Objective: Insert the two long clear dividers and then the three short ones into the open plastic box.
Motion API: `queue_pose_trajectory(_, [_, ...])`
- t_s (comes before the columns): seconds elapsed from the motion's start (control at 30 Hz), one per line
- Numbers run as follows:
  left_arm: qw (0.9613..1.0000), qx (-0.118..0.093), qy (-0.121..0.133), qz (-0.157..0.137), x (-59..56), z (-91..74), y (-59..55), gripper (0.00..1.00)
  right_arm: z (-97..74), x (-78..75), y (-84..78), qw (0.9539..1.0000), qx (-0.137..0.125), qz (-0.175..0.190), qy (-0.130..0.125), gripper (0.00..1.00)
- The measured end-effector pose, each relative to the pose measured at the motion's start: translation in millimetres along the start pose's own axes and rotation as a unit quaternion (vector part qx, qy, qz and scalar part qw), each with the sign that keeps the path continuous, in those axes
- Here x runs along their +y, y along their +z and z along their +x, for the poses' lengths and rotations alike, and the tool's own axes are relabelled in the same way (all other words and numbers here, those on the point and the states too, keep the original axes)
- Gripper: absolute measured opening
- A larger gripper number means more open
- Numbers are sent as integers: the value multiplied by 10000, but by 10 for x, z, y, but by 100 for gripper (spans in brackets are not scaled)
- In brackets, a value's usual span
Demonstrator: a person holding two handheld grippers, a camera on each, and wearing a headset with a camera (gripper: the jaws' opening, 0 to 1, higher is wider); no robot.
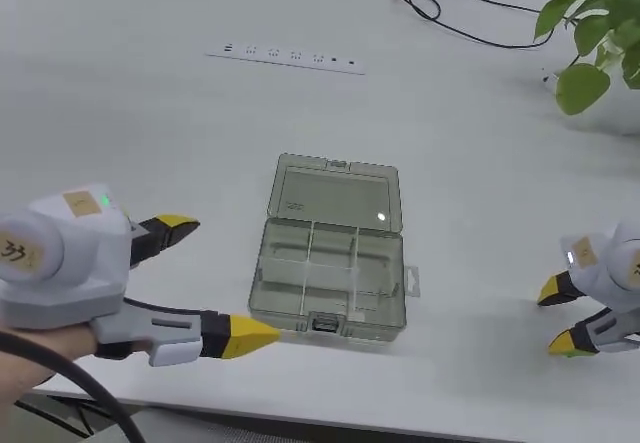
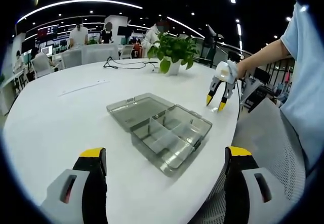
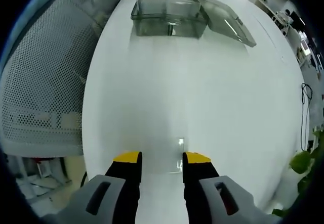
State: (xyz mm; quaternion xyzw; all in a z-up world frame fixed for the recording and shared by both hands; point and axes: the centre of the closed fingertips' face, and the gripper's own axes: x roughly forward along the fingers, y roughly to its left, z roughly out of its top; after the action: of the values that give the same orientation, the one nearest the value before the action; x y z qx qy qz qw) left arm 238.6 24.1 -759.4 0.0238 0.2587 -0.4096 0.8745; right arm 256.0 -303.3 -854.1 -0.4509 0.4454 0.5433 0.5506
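**Item: plastic box** (image 1: pixel 330 263). Smoky clear, open, it sat at the centre of the head view on a white table (image 1: pixel 150 133). Its lid (image 1: pixel 338 191) lay flat behind the tray, toward the top of the frame. Clear dividers (image 1: pixel 312 255) stood inside and split the tray into compartments; their exact number could not be made out. In the left gripper view the box lay at mid-frame, and in the right gripper view it sat at the top centre.

**Item: left gripper** (image 1: pixel 213 281). It was at the lower left of the head view, just left of the box. Its yellow-tipped jaws were spread wide and held nothing, and its own view showed bare table between the two tips.

**Item: right gripper** (image 1: pixel 556 315). It was at the lower right edge of the head view, well apart from the box. The jaws stood partly apart and gripped nothing that could be made out. In its own view a faint clear piece (image 3: pixel 177 155) lay on the table between the tips; what it was could not be told.

**Sundries:**
- A white power strip (image 1: pixel 285 58) lay at the upper centre.
- A black cable (image 1: pixel 450 13) ran along the upper right.
- A green plant (image 1: pixel 595 33) stood in the upper right corner.
- A mesh chair (image 3: pixel 45 82) was at the left of the right gripper view.
- A pale blue sleeve (image 2: pixel 304 82) was at the right edge of the left gripper view.
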Motion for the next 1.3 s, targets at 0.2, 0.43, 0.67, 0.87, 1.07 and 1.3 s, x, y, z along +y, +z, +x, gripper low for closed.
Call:
queue_pose_trajectory(0.2, [10000,10,-4,-13,-6,-4,-10,99,1,-3,-13,10000,34,77,-44,32])
queue_pose_trajectory(0.43, [10000,50,-24,-51,-32,19,-32,98,-68,-25,84,9996,-139,212,-142,32])
queue_pose_trajectory(0.67, [9996,-11,-59,-261,-95,75,-54,96,-149,-62,297,9987,-396,114,-307,32])
queue_pose_trajectory(0.87, [9993,-25,-119,-367,-137,113,-67,96,-210,-122,508,9969,-631,55,-462,32])
queue_pose_trajectory(1.07, [9990,-54,-146,-423,-142,142,-66,94,-328,-144,835,9935,-926,-117,-649,32])
queue_pose_trajectory(1.3, [9982,-127,-232,-534,-178,173,-16,82,-442,-142,1219,9890,-1140,-425,-840,32])
